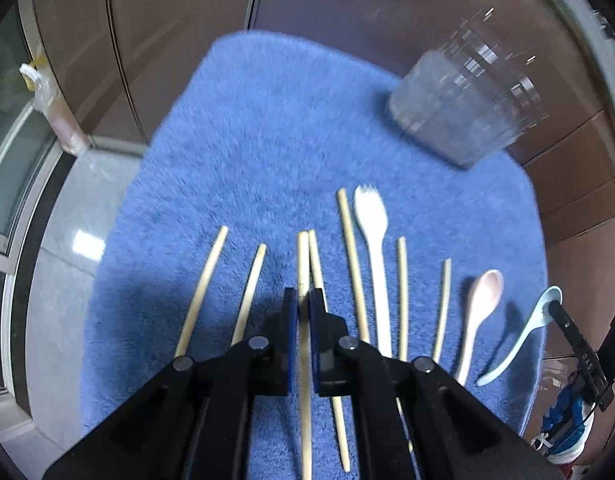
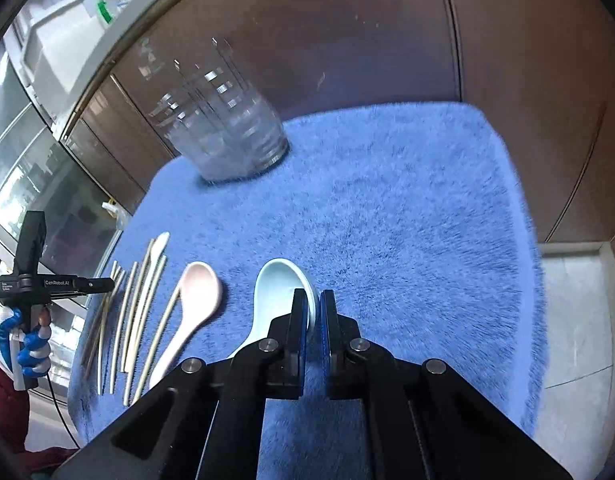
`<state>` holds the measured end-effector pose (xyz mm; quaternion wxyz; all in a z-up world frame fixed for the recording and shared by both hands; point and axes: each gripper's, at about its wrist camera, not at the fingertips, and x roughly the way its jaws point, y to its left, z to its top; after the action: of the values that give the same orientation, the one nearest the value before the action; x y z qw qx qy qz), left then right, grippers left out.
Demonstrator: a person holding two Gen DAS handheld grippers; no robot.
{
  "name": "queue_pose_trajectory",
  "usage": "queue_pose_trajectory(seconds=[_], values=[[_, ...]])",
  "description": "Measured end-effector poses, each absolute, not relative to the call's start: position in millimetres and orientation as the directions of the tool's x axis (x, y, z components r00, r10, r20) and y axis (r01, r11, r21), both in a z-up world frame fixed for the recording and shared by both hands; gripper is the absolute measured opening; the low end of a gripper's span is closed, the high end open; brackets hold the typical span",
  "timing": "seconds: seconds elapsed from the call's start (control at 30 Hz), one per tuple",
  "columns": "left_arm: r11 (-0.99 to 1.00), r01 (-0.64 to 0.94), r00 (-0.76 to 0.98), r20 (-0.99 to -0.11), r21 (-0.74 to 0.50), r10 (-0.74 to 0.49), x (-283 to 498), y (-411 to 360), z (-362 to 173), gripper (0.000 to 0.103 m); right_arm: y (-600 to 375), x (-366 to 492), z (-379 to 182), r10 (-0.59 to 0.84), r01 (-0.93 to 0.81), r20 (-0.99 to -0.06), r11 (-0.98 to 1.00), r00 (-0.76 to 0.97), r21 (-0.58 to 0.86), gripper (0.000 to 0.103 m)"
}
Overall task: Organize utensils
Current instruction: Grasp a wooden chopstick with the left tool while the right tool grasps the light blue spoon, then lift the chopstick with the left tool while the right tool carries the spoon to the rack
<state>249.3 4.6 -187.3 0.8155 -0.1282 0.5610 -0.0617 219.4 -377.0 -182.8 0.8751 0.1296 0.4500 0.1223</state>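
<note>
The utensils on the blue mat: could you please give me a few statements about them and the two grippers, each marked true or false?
1. The left gripper is closed on a chopstick. True.
2. The right gripper grips the pink spoon. False: its fingers close on the rim of the blue spoon; the pink one lies free beside it.
3. The glass stands at the far side of the mat. True.
4. The glass already holds chopsticks. False: no utensil shows inside it.
5. A white spork lies among the chopsticks. True.
</note>
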Motion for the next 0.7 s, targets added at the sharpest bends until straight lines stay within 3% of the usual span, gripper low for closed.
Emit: queue_pose_trajectory(seconds=[0.47,0.7], values=[[0.927,0.071,0.627,-0.706,-0.368,-0.328,191,25,-83,0.005,-344,149,-93,0.203,-0.107,-0.659,0.977,0.724,0.184,0.006],[0.926,0.121,0.739,-0.589,-0.358,-0.325,205,16,-20,0.005,-329,169,-37,0.149,-0.082,-0.577,0.987,0.803,0.142,0.006]])
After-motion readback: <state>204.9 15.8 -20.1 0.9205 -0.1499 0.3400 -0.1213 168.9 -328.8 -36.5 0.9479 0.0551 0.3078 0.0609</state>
